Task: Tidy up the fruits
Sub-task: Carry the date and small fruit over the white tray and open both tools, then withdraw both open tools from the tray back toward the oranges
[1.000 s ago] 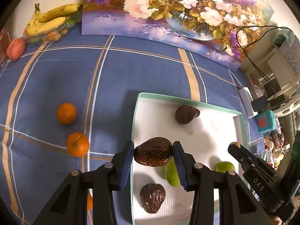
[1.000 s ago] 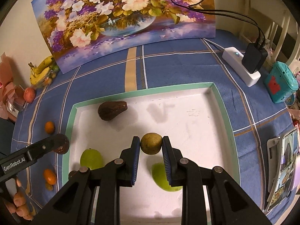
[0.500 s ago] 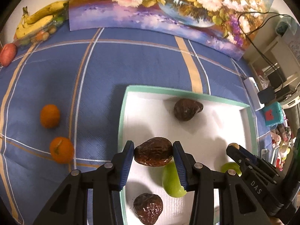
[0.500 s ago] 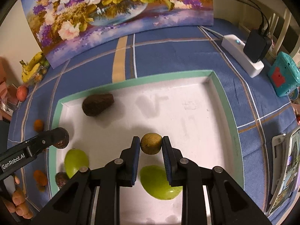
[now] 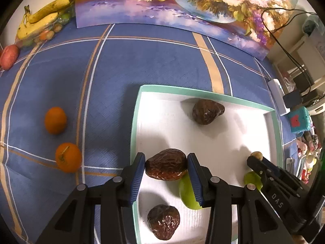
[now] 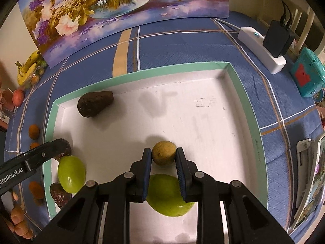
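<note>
A white tray with a green rim (image 5: 134, 126) (image 6: 50, 122) lies on the blue tablecloth. My left gripper (image 5: 166, 165) is shut on a wrinkled brown avocado (image 5: 166, 164) above the tray's left part. My right gripper (image 6: 163, 155) is shut on a small brown kiwi (image 6: 163, 152) above the tray's middle. In the tray lie another brown avocado (image 5: 207, 110) (image 6: 94, 103) at the back, a third one (image 5: 163, 221) at the front left, and two green mangoes (image 6: 71, 172) (image 6: 168, 195).
Two oranges (image 5: 55, 120) (image 5: 68, 157) lie on the cloth left of the tray. Bananas (image 5: 42, 20) and a red fruit (image 5: 9, 56) sit at the far left corner. A flower painting (image 6: 121, 10) stands behind. A power strip (image 6: 262, 48) and a teal box (image 6: 306, 75) lie to the right.
Both grippers have moved down toward the tray with their fruits still held. The left view has shifted right over the tray.
</note>
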Demonstrator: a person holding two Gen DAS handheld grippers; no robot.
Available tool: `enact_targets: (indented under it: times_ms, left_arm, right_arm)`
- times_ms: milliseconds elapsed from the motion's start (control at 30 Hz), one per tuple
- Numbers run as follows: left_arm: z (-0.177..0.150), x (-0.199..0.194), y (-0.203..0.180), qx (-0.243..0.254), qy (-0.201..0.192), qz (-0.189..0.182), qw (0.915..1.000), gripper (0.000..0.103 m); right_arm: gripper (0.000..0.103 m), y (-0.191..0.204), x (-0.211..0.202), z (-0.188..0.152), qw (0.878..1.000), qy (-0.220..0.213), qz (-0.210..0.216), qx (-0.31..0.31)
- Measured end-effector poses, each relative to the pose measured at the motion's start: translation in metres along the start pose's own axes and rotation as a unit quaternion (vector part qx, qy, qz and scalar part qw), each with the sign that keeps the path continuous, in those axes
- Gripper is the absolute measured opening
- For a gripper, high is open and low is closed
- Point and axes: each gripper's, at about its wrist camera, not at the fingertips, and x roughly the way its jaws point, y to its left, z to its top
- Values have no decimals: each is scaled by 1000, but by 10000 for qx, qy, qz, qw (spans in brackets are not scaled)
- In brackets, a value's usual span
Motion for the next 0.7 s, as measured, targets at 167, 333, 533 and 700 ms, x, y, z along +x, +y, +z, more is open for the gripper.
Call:
enact_targets:
  times_ms: [167,333,533,700]
  left_arm:
    - [1,-12,-3,48,-28,-8,10000,46]
    - [2,-28,-5,111,-107,-4,9999,46]
    - [3,-49,0,83,-285,47,9995,46]
    - [0,-53,10,-60,-293,93,9995,46]
  right_arm:
    - [25,3,-7,2,10000,-29,-33,-42]
    - [25,6,-23,4,9998,-153,-93,-106]
    - [25,12,-45,7,9992,-357,-78,-172]
    - [25,22,-59,7,9983,-500,-58,-304]
